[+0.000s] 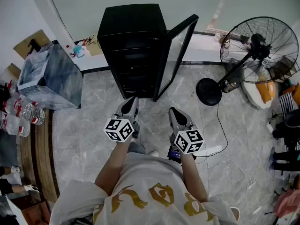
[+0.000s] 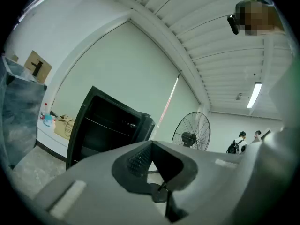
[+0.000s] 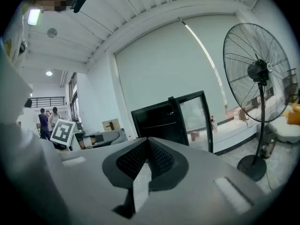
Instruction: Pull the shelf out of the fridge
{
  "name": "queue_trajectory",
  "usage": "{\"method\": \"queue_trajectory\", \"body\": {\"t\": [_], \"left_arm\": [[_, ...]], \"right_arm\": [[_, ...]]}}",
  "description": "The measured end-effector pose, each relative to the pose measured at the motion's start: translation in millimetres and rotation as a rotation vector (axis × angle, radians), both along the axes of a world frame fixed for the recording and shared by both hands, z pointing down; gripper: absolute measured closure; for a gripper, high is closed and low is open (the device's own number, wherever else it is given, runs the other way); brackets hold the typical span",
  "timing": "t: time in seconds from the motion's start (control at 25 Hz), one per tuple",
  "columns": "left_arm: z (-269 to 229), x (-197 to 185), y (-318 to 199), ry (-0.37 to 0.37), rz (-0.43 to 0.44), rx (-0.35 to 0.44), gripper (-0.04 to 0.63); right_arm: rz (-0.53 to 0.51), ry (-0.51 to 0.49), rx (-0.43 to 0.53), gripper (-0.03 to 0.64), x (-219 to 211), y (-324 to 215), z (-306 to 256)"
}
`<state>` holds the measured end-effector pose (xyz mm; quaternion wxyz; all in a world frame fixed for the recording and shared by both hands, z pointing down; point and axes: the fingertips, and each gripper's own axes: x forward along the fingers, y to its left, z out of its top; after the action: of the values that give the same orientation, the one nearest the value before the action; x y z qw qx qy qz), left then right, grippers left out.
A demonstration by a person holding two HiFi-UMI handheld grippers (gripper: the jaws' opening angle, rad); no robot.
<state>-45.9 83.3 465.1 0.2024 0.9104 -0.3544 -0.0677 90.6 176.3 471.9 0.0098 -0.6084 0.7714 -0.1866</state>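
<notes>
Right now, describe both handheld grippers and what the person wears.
Both the left grey plastic claw and the right grey plastic claw taper to points, with dark ribbed pads inside. Each carries a white cube with black square markers. The person wears a pale short-sleeved T-shirt with gold print.

Head cam's up high, looking steeply down at the floor [image 1: 93, 125], with the fridge [image 1: 133, 50] a bit ahead and the fan [image 1: 262, 48] off to the right. Both gripper views sit low and tilt upward, catching loads of ceiling [image 2: 211, 32]. All three share that fridge and fan, none close up.
</notes>
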Motion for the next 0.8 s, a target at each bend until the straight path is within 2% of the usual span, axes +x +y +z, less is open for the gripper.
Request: {"method": "queue_trajectory", "body": {"t": [0.12,0.28,0.48,0.68,0.8], "left_arm": [[-3,-6,4,-0.004,0.003,0.005,0.595],[-1,-18,4,-0.001,-0.038,-0.022,0.595],[4,-22,8,-0.065,-0.040,-0.023,0.594],[0,-24,10,-0.035,-0.080,-0.032,0.594],[3,-30,5,0.004,-0.113,-0.063,0.550]], "right_arm": [[-0.004,-0.006,0.002,0.594,-5,6,-2],[-0.029,-0.003,-0.001,0.594,-12,10,-1],[-0.045,0.039,0.013,0.594,-16,13,-4],[-0.070,0.040,-0.017,0.594,-16,13,4],[-0.074,0.038,-0.036,0.588,-17,8,10]]}}
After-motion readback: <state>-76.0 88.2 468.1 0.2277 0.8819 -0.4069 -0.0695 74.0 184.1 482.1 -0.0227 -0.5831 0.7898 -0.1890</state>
